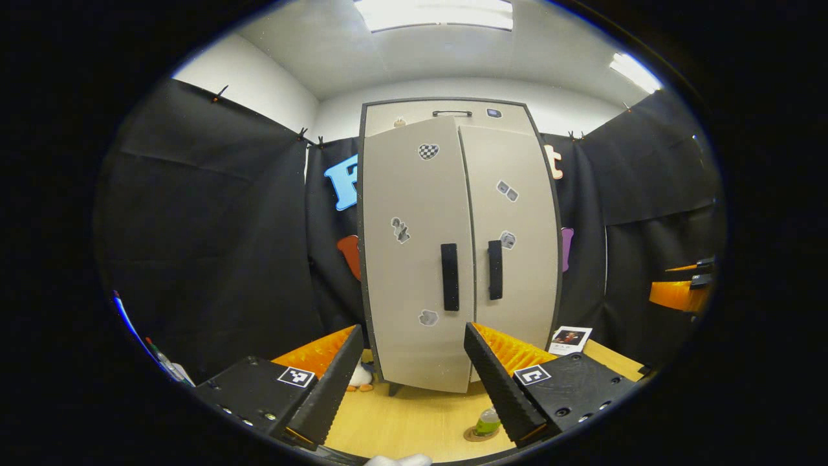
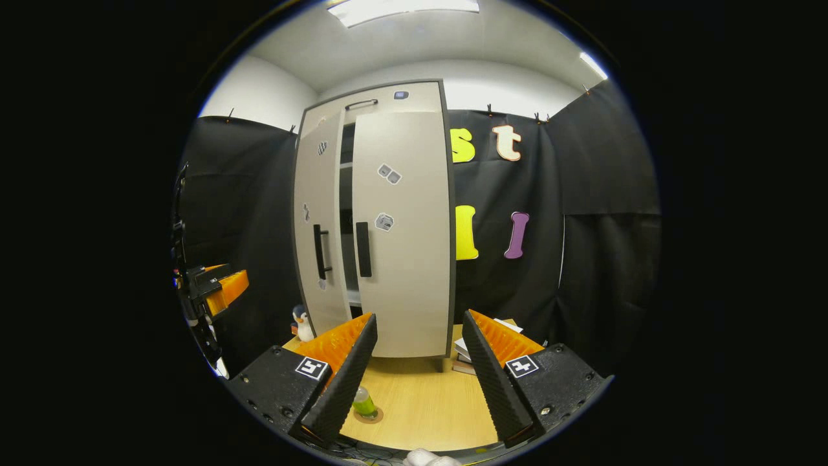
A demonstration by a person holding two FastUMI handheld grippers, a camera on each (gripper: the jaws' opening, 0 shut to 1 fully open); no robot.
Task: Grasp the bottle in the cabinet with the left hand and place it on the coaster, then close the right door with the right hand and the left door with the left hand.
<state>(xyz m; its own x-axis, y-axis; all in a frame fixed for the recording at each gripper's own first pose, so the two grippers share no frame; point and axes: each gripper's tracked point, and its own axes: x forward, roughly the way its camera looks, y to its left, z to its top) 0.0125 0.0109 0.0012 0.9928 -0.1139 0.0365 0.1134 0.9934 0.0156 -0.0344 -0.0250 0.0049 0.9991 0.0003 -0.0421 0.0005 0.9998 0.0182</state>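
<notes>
The left gripper (image 1: 411,362) is hanging released, fingers spread, gripping nothing. At five o'clock below it, the green bottle (image 1: 487,422) is standing on the coaster (image 1: 477,435) on the wooden table (image 1: 414,421). The right gripper (image 2: 414,353) is gaping too, holding nothing. At twelve o'clock, the cabinet's right door (image 2: 404,233) is sitting flush; the left door (image 2: 318,226) is standing slightly ajar.

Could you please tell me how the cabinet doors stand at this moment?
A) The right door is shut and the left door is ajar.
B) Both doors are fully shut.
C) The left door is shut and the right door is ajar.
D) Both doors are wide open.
A: in the right gripper view the right door lies flush in the frame, while the left door swings outward, with a dark gap and shelf edges showing between them.
</notes>
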